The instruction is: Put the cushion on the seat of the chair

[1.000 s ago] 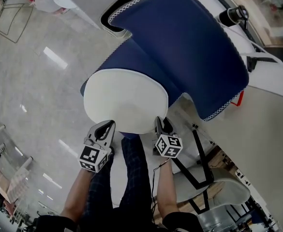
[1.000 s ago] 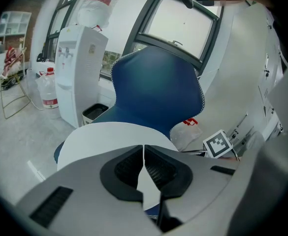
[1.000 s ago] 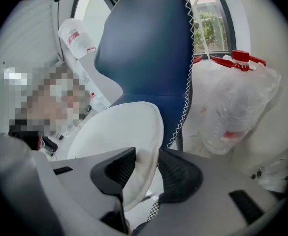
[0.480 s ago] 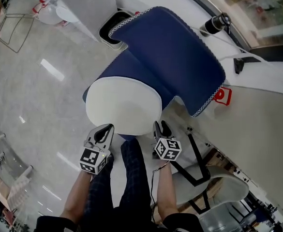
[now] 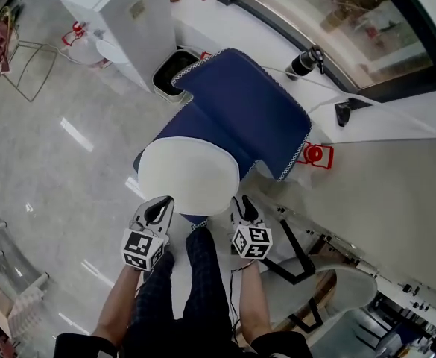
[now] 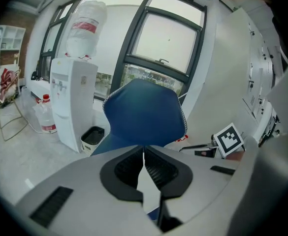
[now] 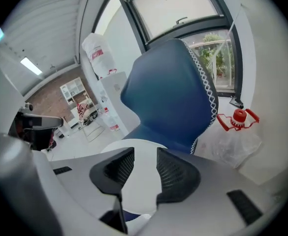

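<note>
White cushion (image 5: 189, 176) lies flat on the seat of the blue chair (image 5: 247, 114) at frame centre, directly above both equally near grippers: left gripper (image 5: 158, 209) pinched almost closed and empty, right gripper (image 5: 241, 204) spread wide, gripping nothing.

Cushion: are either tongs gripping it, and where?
Nothing is held. The white cushion lies on the chair seat; left tongs are shut and empty, right tongs open, both off it.

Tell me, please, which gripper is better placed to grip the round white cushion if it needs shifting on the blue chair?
Probably the right gripper: its jaws stand apart with the round white cushion in line between them. The left gripper has its jaws together.
</note>
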